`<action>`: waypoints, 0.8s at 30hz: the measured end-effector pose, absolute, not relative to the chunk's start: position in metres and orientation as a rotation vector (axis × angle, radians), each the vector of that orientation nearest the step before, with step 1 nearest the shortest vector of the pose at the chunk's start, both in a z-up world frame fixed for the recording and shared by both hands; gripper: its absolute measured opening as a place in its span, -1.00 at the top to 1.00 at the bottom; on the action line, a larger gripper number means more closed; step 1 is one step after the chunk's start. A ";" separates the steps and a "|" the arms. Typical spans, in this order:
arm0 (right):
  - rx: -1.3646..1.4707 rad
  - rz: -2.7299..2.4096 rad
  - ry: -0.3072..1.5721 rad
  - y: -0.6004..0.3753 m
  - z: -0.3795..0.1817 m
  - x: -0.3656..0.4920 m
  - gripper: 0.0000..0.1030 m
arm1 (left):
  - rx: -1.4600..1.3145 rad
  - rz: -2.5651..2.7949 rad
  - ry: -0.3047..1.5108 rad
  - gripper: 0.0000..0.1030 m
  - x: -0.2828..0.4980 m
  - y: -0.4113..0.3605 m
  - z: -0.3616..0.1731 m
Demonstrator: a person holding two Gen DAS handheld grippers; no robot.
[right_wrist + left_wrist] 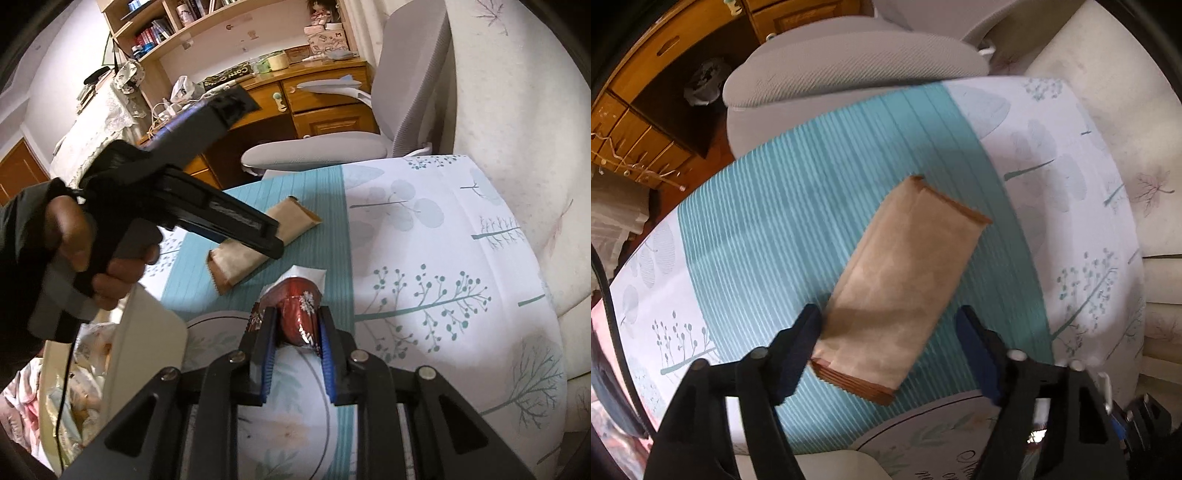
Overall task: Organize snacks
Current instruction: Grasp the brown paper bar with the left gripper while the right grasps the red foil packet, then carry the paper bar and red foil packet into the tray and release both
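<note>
The tan snack packet (905, 288) lies flat on the teal-striped tablecloth (757, 229), long axis diagonal, one crimped end between the spread, non-contacting jaws of the left gripper (890, 354). Only the right wrist view shows the right gripper (295, 325) pinching a red snack packet (297, 310), plus the grey chair (406, 92) and wooden desk (325, 110).
</note>
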State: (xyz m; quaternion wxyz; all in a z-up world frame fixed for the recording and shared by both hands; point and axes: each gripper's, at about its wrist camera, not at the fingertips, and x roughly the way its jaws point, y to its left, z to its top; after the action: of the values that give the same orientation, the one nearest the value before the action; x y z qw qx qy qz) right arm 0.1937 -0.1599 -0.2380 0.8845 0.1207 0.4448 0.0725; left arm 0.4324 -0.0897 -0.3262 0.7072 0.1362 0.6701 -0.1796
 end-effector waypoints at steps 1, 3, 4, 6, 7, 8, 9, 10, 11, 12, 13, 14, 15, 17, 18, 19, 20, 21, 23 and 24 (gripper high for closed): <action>0.253 0.156 0.928 -0.159 -0.237 0.193 0.58 | 0.300 -0.396 1.491 -0.29 0.433 -0.089 -0.327; 0.256 0.166 0.928 -0.156 -0.233 0.191 0.58 | 0.299 -0.391 1.489 -0.29 0.433 -0.089 -0.327; 0.257 0.168 0.928 -0.156 -0.232 0.191 0.58 | 0.301 -0.389 1.487 -0.28 0.433 -0.089 -0.327; 0.264 0.175 0.929 -0.155 -0.229 0.189 0.58 | 0.296 -0.385 1.482 -0.24 0.432 -0.089 -0.326; 0.267 0.176 0.931 -0.155 -0.228 0.188 0.58 | 0.290 -0.385 1.478 -0.20 0.432 -0.090 -0.325; 0.270 0.177 0.933 -0.155 -0.227 0.187 0.58 | 0.284 -0.386 1.476 -0.20 0.431 -0.089 -0.325; 0.273 0.175 0.936 -0.155 -0.226 0.186 0.58 | 0.276 -0.386 1.474 -0.20 0.431 -0.088 -0.325; 0.276 0.173 0.939 -0.155 -0.225 0.184 0.58 | 0.266 -0.389 1.474 -0.19 0.430 -0.085 -0.324; 0.278 0.171 0.940 -0.155 -0.224 0.184 0.58 | 0.257 -0.388 1.475 -0.19 0.430 -0.082 -0.323; 0.282 0.167 0.942 -0.156 -0.223 0.182 0.58 | 0.246 -0.388 1.476 -0.19 0.429 -0.079 -0.322; 0.288 0.164 0.943 -0.157 -0.222 0.181 0.58 | 0.233 -0.393 1.473 -0.16 0.429 -0.078 -0.319; 0.297 0.161 0.944 -0.158 -0.220 0.179 0.58 | 0.223 -0.400 1.467 -0.13 0.428 -0.078 -0.316; 0.304 0.159 0.944 -0.159 -0.218 0.178 0.58 | 0.212 -0.405 1.458 -0.12 0.427 -0.077 -0.312; 0.315 0.154 0.942 -0.161 -0.213 0.173 0.58 | 0.189 -0.424 1.440 -0.11 0.425 -0.077 -0.303; 0.317 0.151 0.942 -0.161 -0.211 0.170 0.58 | 0.179 -0.435 1.432 -0.11 0.423 -0.077 -0.298; 0.320 0.149 0.941 -0.160 -0.208 0.168 0.58 | 0.169 -0.444 1.421 -0.10 0.422 -0.078 -0.291; 0.323 0.148 0.942 -0.160 -0.207 0.167 0.58 | 0.161 -0.454 1.410 -0.09 0.421 -0.077 -0.286; 0.327 0.145 0.944 -0.160 -0.204 0.165 0.58 | 0.150 -0.465 1.398 -0.08 0.418 -0.077 -0.278; 0.336 0.143 0.942 -0.159 -0.200 0.161 0.58 | 0.125 -0.479 1.384 0.46 0.416 -0.076 -0.266; 0.340 0.140 0.940 -0.158 -0.197 0.158 0.58 | 0.085 -0.505 1.379 0.80 0.414 -0.076 -0.257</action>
State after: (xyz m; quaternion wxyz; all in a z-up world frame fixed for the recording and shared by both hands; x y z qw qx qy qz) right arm 0.1580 -0.1579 -0.1968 0.8753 0.1627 0.4504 0.0672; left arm 0.4137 -0.0756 -0.2569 0.7416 0.0388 0.6288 -0.2304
